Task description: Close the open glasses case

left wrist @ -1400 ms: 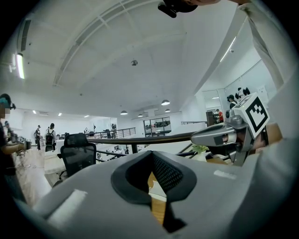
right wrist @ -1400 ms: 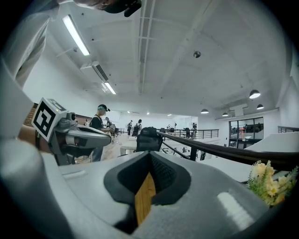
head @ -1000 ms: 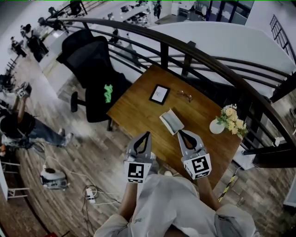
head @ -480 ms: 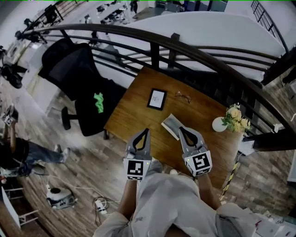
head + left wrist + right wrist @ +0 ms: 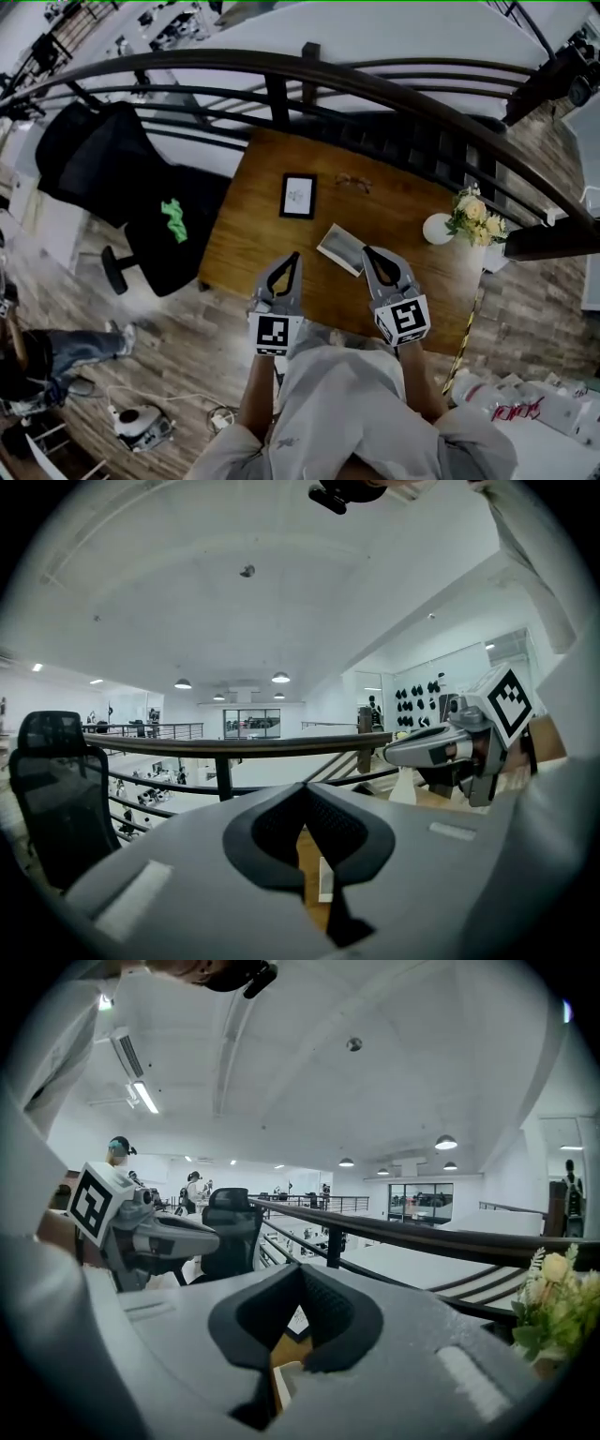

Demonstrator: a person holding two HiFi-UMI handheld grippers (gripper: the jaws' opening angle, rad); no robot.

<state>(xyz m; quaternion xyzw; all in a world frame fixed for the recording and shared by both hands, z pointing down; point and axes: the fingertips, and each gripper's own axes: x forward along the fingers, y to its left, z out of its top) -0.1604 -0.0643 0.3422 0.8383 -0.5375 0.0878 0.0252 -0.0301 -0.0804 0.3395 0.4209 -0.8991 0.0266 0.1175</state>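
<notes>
The open glasses case (image 5: 340, 248), pale inside with its lid up, lies on the wooden table (image 5: 253, 239) near the front edge. Both grippers hover side by side above that edge, held level. My left gripper (image 5: 293, 256) is left of the case and my right gripper (image 5: 367, 251) is just right of it; neither touches it. Each pair of jaws is shut, tips together, with nothing held. In the left gripper view a pale sliver of the case (image 5: 325, 878) shows under the shut jaws. The right gripper view shows the case's edge (image 5: 280, 1385) below the jaws.
A pair of glasses (image 5: 353, 181) and a black-framed tablet (image 5: 299, 195) lie farther back on the table. A white vase of flowers (image 5: 466, 223) stands at the right end. A dark railing (image 5: 281, 66) curves behind the table, and a black office chair (image 5: 103, 178) stands at the left.
The head view has swung, so the table now sits squarer and more central. Both grippers stay shut side by side at the table's front edge, flanking the case.
</notes>
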